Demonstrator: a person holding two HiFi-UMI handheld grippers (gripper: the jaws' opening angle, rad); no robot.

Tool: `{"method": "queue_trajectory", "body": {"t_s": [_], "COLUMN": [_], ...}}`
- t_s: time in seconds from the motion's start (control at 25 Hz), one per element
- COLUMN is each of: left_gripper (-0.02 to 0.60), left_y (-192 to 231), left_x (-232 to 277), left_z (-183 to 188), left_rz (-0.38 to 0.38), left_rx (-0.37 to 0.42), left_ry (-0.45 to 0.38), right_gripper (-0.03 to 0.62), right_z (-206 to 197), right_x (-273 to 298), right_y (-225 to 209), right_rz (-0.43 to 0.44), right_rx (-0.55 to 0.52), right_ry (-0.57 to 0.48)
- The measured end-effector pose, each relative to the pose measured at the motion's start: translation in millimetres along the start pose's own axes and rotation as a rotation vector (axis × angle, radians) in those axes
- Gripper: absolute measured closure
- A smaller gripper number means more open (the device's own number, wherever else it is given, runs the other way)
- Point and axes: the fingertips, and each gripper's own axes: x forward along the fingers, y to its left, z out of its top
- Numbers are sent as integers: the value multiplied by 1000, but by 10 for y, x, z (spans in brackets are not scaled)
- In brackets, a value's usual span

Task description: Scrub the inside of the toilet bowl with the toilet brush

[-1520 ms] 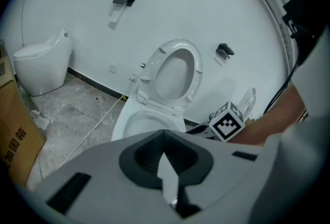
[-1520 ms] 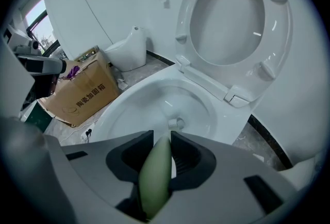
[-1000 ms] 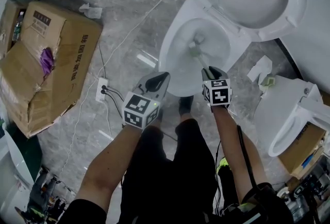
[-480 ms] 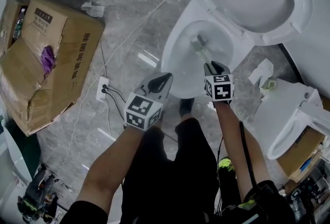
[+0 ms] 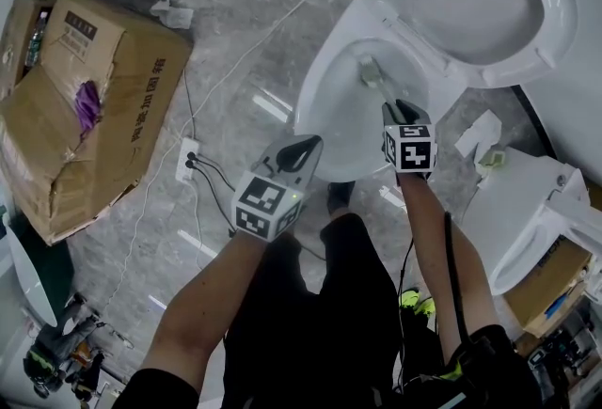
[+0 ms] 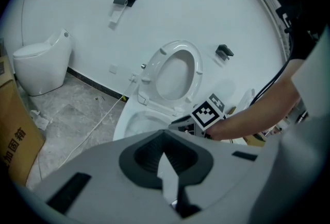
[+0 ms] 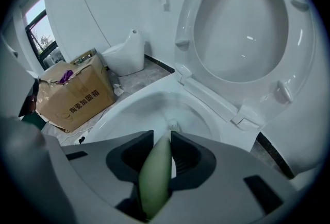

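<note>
- My right gripper (image 7: 162, 141) has its jaws clamped on the pale green handle of the toilet brush (image 5: 373, 75), and the handle fills the gap between them.
- The brush's long axis runs straight out along my jaws, forward and down into the toilet bowl (image 5: 318, 92). The white bristle head sits ahead of my fingertips, inside the bowl toward the side of the raised seat (image 5: 550, 17).
- I cannot tell whether the bristles are pressing on the porcelain.
- As I judge it, scrubbing means swinging the handle so the head sweeps round the inner wall, not pushing deeper.
- My left gripper (image 5: 303, 151) has its jaws together on nothing. It hangs just outside the bowl's near rim, apart from the brush, so the right hand does the work.
</note>
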Motion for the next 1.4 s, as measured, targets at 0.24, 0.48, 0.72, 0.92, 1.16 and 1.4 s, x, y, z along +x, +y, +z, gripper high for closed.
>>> {"method": "queue_trajectory", "body": {"t_s": [0.24,0.48,0.72,0.92,1.16,1.4], "left_gripper": [572,572,572,572,572,572], "left_y": [-21,-81,-176,-238,-276,-365], "left_x": [38,66,46,-9,-91,-178], "left_z": [-7,12,2,-35,-37,-7], "left_rz": [-5,-19,-35,-45,-52,-61], "left_rx": [-1,8,22,28,40,42], "left_ry": [6,8,16,19,10,-3], "right_gripper": [484,484,484,484,484,484], "right_z": [7,-135,-278,-361,-337,-320], "right_x": [-11,-86,-190,-245,-355,-675], "right_y": [-160,-258,-230,-122,-95,-181], "right_rz": [-28,-51,-56,-43,-40,-53], "right_rx": [17,43,53,67,85,125], "right_ry": [-6,19,25,32,0,-53]}}
